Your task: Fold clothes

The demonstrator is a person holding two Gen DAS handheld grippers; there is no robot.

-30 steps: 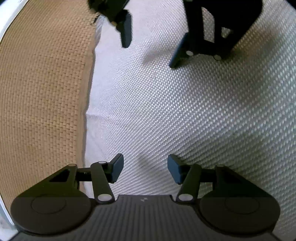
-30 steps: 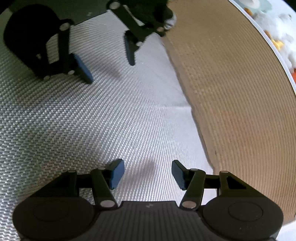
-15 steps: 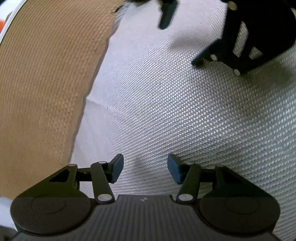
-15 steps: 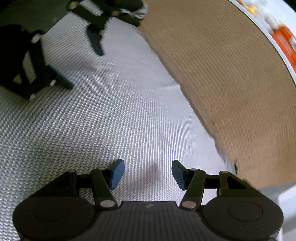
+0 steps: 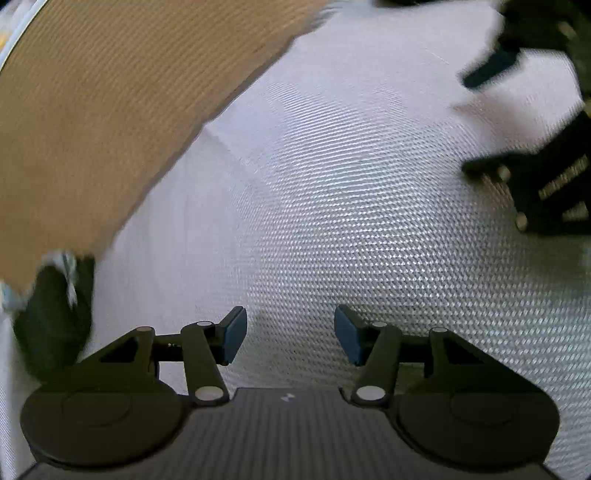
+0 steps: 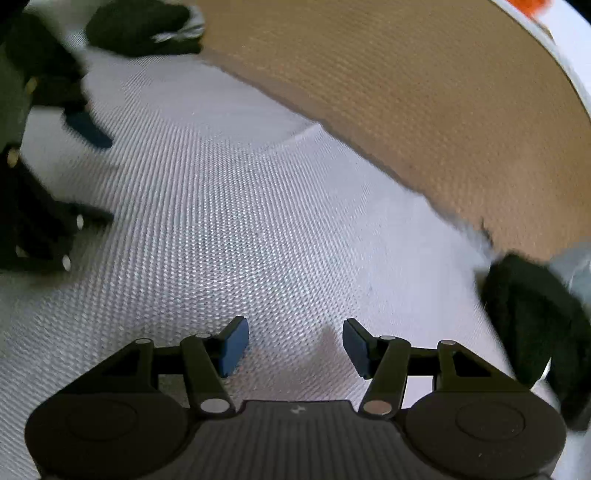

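A white waffle-weave garment (image 5: 332,221) lies flat on a brown woven mat (image 5: 110,92). My left gripper (image 5: 290,338) hovers just above the garment near its edge, open, with nothing between its pads. In the same view my right gripper (image 5: 491,118) shows blurred at the upper right, also open over the cloth. The right wrist view shows the same garment (image 6: 221,240), with my right gripper (image 6: 295,347) open and empty above it. There my left gripper (image 6: 88,173) sits at the left edge, blurred.
The brown mat (image 6: 424,110) runs along the garment's far side up to a white rim (image 6: 565,55) with something orange (image 6: 528,5) beyond. Dark blurred items lie at the cloth's corners (image 5: 51,314), (image 6: 528,325), (image 6: 140,26).
Both wrist views have rolled, so the mat edge now runs diagonally. Each gripper has slid toward the other view's side edge. Dark items have come into sight. Both grippers stayed open.
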